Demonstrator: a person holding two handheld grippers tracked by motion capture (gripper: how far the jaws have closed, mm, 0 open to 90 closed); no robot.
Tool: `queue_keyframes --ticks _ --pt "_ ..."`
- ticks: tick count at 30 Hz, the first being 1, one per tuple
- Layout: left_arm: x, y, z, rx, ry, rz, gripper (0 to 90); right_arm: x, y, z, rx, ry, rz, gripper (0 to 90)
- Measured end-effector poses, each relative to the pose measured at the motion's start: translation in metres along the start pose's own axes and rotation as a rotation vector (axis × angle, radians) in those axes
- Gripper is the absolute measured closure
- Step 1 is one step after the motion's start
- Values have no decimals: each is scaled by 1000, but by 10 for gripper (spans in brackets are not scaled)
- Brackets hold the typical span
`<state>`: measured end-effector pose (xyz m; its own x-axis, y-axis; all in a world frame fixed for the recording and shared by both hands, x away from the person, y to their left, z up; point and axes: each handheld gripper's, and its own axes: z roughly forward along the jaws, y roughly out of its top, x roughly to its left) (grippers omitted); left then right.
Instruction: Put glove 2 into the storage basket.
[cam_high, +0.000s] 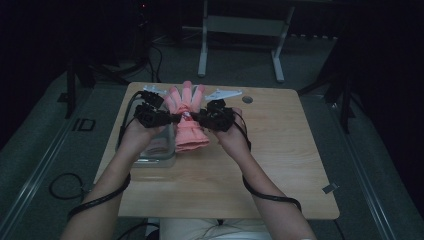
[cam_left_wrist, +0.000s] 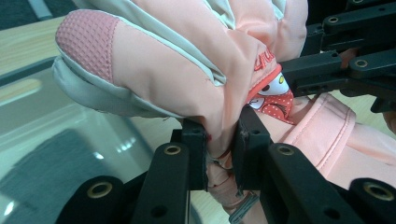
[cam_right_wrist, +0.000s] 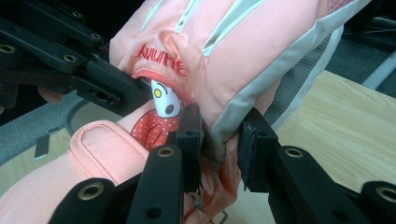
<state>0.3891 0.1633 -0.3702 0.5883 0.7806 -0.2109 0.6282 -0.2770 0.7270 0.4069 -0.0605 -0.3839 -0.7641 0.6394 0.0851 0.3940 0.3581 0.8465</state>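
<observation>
Standing in a dark room, the wooden desk (cam_high: 280, 165) is the biggest thing here. A person's two arms come in over its near edge. A clear plastic box (cam_high: 155, 152) sits near the left edge of the desk, close under the left hand.

A pink glove (cam_high: 186, 120) is held up above the desk, toward the far edge and a bit left of the middle. Its fingers point away from the person and its cuff points back. The cuff end hangs just beside the clear box. The glove has grey stripes, a bumpy pink patch on one fingertip and a little cartoon face with a red spotted body near the wrist.

The left gripper (cam_high: 172, 118) pinches the glove from the left side. Its black jaws are close together with a fold of pink cloth squeezed between them. The right gripper (cam_high: 196, 118) pinches the glove from the right side the same way, gripping the grey edge.
</observation>
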Motion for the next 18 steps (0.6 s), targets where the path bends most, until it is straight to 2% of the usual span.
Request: queue_keyframes --ticks 2,5,14,18 --pt "4 -2 -5 -9 6 -4 769 3 4 5 1 7 -7 724" --pt "14 -8 -12 -21 9 -35 768 10 11 13 6 19 -19 724" --pt "41 -21 -36 -21 59 -91 768 31 29 45 28 60 -39 724" --pt "52 -26 -44 -29 68 -105 768 40 37 58 34 72 -51 724"
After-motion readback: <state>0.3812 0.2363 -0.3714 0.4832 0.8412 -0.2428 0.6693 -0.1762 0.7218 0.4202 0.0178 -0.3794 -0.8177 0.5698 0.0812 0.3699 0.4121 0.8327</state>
